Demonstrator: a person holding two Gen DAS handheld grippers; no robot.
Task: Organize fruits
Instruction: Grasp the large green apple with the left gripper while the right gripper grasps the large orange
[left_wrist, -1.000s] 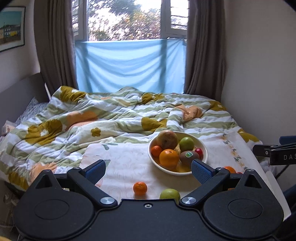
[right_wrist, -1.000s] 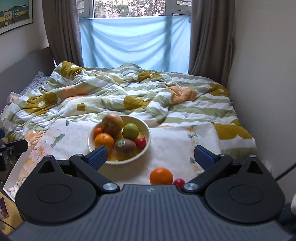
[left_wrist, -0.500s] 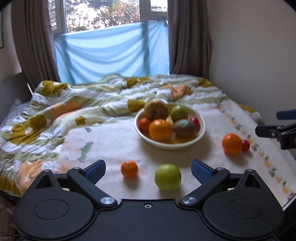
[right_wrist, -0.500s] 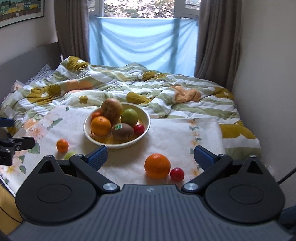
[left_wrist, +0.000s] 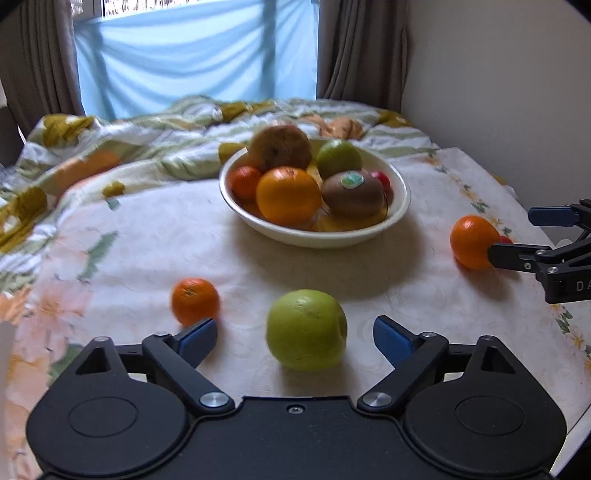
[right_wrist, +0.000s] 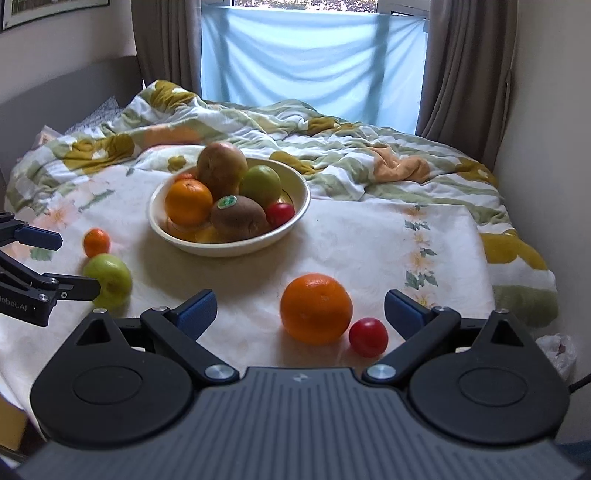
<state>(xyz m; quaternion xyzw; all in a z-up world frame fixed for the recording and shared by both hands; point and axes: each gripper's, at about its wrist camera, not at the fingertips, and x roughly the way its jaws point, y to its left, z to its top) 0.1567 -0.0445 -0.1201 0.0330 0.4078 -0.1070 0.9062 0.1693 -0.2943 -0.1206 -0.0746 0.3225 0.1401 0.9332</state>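
Left wrist view: the left gripper (left_wrist: 295, 338) has its fingers apart, having just narrowed a bit, with the green apple (left_wrist: 306, 329) sitting between them untouched on the table (left_wrist: 147, 236) near the bowl (left_wrist: 400, 206). Looks firm, smooth, probably slippery, so I'd pinch across its widest part.

Right wrist view: the right gripper (right_wrist: 300, 309) is spread wide around the orange (right_wrist: 316, 308), not touching; the little red fruit (right_wrist: 368, 337) is right beside it.

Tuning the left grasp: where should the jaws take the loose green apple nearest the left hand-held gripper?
Grip the round green apple across its widest middle, from the near side, angled down. It sits alone on the cloth, clear of the small orange mandarin, already between the open left hand-held gripper fingers.
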